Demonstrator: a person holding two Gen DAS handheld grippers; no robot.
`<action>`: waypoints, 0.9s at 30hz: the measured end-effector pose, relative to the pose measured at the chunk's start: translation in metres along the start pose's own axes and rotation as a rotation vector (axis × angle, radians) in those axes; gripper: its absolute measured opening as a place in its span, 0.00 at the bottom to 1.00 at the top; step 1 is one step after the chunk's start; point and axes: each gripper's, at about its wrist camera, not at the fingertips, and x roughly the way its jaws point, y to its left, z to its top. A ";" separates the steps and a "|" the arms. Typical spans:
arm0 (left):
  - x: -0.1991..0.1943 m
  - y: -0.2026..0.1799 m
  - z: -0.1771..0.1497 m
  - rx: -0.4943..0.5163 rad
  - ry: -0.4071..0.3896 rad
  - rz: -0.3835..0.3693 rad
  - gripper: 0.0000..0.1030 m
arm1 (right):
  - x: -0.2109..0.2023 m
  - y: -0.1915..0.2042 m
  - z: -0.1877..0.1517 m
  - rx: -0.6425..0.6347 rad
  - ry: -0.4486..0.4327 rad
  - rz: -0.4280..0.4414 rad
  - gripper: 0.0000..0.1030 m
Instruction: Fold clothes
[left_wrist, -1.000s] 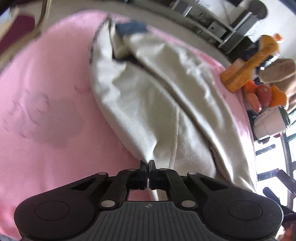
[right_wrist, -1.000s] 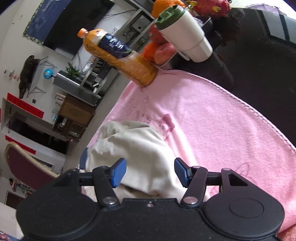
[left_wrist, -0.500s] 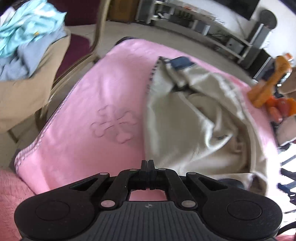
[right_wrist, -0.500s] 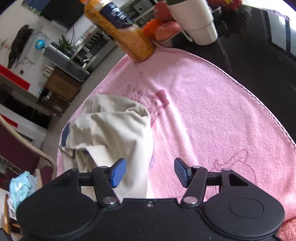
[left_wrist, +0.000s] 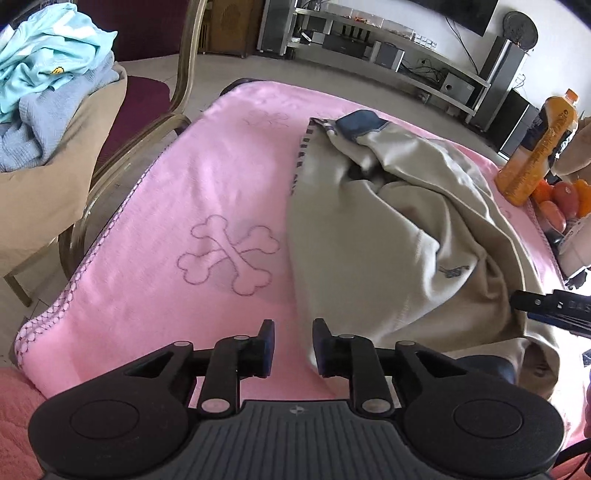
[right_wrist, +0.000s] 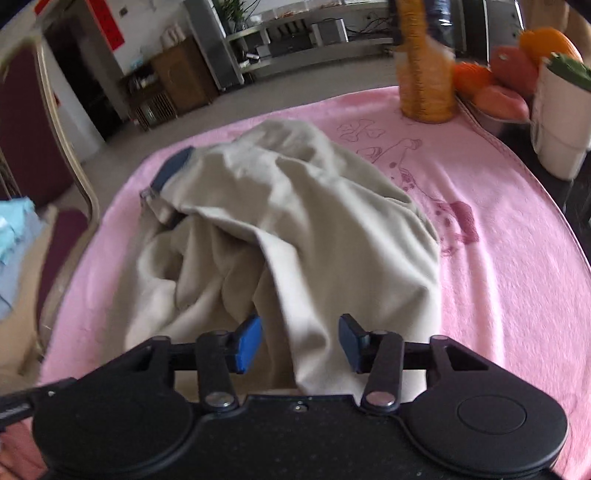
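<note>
A beige garment (left_wrist: 388, 236) with a dark blue patch (left_wrist: 360, 123) lies rumpled on the pink blanket (left_wrist: 177, 192). It also shows in the right wrist view (right_wrist: 288, 229), bunched with deep folds. My left gripper (left_wrist: 293, 343) is open and empty, just left of the garment's near edge. My right gripper (right_wrist: 299, 339) is open, with a fold of the garment hanging between its jaws, which are apart from it. The right gripper's tip (left_wrist: 546, 306) shows at the right edge of the left wrist view, at the garment's side.
A chair (left_wrist: 122, 122) piled with light blue clothes (left_wrist: 44, 74) stands to the left. An orange juice bottle (left_wrist: 535, 147), fruit (right_wrist: 509, 70) and a white cup (right_wrist: 557, 122) stand at the blanket's far right edge. Shelving lines the back wall.
My left gripper let go of the garment, drew back and opened. The garment dropped onto the blanket. My right gripper swung over the garment's near fold, still open.
</note>
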 end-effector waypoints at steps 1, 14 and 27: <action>0.003 0.001 0.000 -0.001 0.007 -0.001 0.20 | 0.002 0.000 0.000 0.000 -0.005 -0.014 0.33; 0.003 -0.003 -0.006 0.027 0.009 -0.030 0.20 | -0.074 -0.120 -0.003 0.509 -0.281 -0.075 0.03; -0.001 -0.020 -0.016 0.053 0.021 -0.048 0.26 | -0.090 -0.194 -0.061 0.792 -0.122 -0.020 0.40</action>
